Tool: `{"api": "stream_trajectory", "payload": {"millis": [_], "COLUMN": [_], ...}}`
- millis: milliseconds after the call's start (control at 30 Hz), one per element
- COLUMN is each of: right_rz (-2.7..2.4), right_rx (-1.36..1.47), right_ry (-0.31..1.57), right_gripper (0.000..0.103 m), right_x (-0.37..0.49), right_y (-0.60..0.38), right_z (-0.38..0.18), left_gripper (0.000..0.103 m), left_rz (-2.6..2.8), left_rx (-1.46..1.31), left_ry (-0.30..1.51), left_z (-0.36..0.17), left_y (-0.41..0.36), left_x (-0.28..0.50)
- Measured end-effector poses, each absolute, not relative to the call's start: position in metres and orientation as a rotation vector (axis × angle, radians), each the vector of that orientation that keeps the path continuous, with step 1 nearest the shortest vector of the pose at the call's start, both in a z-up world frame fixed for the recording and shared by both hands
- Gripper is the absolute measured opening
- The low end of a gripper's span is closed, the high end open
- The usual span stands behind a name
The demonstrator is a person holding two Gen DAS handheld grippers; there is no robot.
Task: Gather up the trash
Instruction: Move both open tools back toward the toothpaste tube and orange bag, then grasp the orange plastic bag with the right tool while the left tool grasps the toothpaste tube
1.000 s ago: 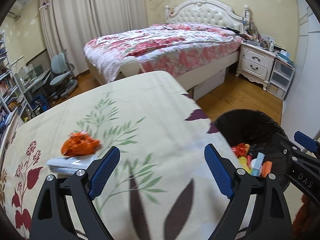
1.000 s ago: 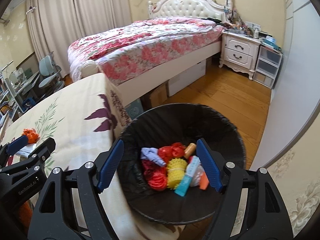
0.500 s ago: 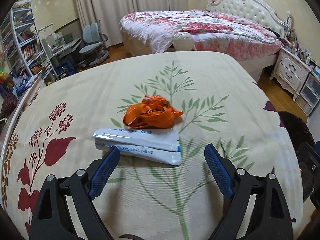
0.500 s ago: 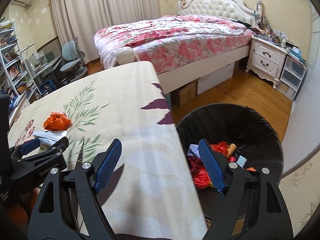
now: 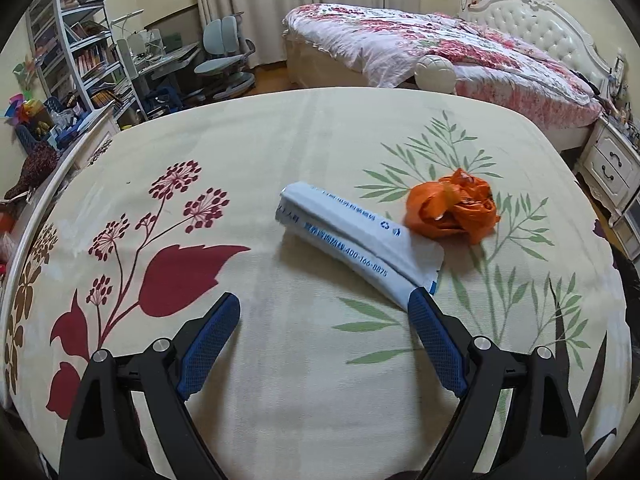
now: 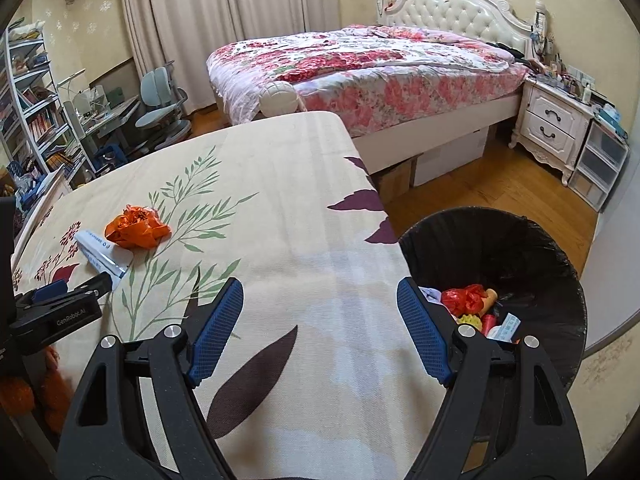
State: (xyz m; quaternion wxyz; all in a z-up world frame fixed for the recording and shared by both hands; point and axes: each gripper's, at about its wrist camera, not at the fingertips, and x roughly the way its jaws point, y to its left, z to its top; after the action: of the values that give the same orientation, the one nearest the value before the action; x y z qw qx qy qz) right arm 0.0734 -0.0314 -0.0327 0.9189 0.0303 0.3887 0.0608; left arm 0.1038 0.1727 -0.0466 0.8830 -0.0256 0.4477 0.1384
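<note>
A white folded wrapper with blue print (image 5: 356, 240) lies on the table's floral cloth (image 5: 280, 140), with a crumpled orange wrapper (image 5: 452, 208) touching its far right end. My left gripper (image 5: 324, 308) is open and empty, just short of the white wrapper; its right fingertip (image 5: 420, 300) is at the wrapper's near end. In the right wrist view the white wrapper (image 6: 102, 254) and the orange wrapper (image 6: 136, 228) lie at the left. My right gripper (image 6: 320, 296) is open and empty over the table's right edge, beside the black-lined bin (image 6: 520, 248) holding several trash pieces.
A bed (image 6: 360, 68) stands behind the table, a nightstand (image 6: 556, 128) and plastic drawers (image 6: 600, 164) to the right. Shelves (image 5: 80, 48), a desk and chairs (image 5: 224, 52) are at the back left. Wooden floor (image 6: 500, 184) surrounds the bin.
My left gripper swung left from the bin side to face the two wrappers and closed in on the white one. My right gripper moved from above the bin to over the table edge.
</note>
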Motion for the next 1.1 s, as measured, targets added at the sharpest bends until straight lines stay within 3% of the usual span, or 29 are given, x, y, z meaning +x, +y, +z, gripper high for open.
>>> {"api": "stream_trajectory", "payload": {"millis": [667, 1100], "right_rz": [0.156, 0.182], "right_rx": [0.036, -0.006], "right_ry": [0.802, 0.825], "right_gripper": [0.077, 0.077], "right_x": [0.082, 0.092], "right_y": [-0.011, 0.014], "right_z": [-0.033, -0.037], "left_gripper": [0.086, 0.086], "left_rz": [0.337, 0.324], "left_rx": [-0.141, -0.054], "left_ry": [0.939, 0.936], "left_z": [-0.047, -0.047], "left_y": [0.222, 0.223], "left_x": [0.110, 0.165]}}
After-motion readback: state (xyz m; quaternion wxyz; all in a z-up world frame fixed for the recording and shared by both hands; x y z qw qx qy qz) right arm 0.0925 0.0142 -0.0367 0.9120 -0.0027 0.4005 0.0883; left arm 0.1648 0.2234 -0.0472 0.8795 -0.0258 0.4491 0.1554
